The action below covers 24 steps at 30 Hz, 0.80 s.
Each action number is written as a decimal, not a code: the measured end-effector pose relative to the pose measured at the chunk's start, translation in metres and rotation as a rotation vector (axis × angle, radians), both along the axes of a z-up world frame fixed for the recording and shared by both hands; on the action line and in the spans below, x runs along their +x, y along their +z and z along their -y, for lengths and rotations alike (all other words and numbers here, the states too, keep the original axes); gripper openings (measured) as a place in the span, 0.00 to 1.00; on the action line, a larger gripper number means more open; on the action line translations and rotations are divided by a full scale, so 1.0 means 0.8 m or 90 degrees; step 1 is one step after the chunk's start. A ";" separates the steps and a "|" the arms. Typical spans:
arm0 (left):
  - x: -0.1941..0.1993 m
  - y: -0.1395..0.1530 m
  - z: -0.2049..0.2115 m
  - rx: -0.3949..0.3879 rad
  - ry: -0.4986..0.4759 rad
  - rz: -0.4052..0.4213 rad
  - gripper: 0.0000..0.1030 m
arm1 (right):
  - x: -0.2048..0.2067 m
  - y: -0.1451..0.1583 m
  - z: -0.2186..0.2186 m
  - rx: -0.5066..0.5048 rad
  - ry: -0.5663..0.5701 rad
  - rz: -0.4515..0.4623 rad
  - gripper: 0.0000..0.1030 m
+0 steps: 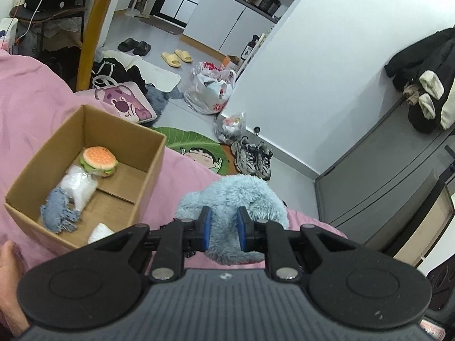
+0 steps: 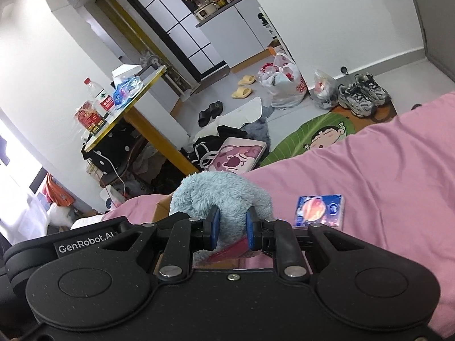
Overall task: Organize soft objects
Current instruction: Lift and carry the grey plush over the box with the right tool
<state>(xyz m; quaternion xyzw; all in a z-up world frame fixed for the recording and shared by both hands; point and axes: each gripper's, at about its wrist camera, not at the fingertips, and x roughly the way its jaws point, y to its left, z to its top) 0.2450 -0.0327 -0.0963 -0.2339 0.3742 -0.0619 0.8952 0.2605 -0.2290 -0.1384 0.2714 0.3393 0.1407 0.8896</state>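
Note:
A fluffy light-blue plush toy (image 1: 239,196) is pinched between the blue pads of my left gripper (image 1: 223,227), held above the pink bedspread (image 1: 34,108). My right gripper (image 2: 231,227) is shut on the same blue plush toy (image 2: 219,193) from another side; a red part of it shows below the pads. An open cardboard box (image 1: 142,176) sits on the bed to the left of the left gripper. It holds a burger plush (image 1: 99,160), a clear plastic bag (image 1: 78,187), a blue denim piece (image 1: 58,210) and a white item (image 1: 99,231).
A small blue printed packet (image 2: 320,210) lies on the pink bedspread (image 2: 384,184) right of the right gripper. A person's hand (image 1: 10,278) shows at the lower left. Beyond the bed: a green rug (image 1: 196,147), sneakers (image 1: 253,157), plastic bags (image 1: 210,88), a pink cushion (image 1: 125,101), a yellow-legged table (image 1: 93,28).

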 end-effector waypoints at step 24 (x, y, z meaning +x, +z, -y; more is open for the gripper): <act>-0.005 0.012 -0.114 -0.058 0.038 0.023 0.17 | 0.004 0.026 -0.102 -0.043 0.028 0.021 0.18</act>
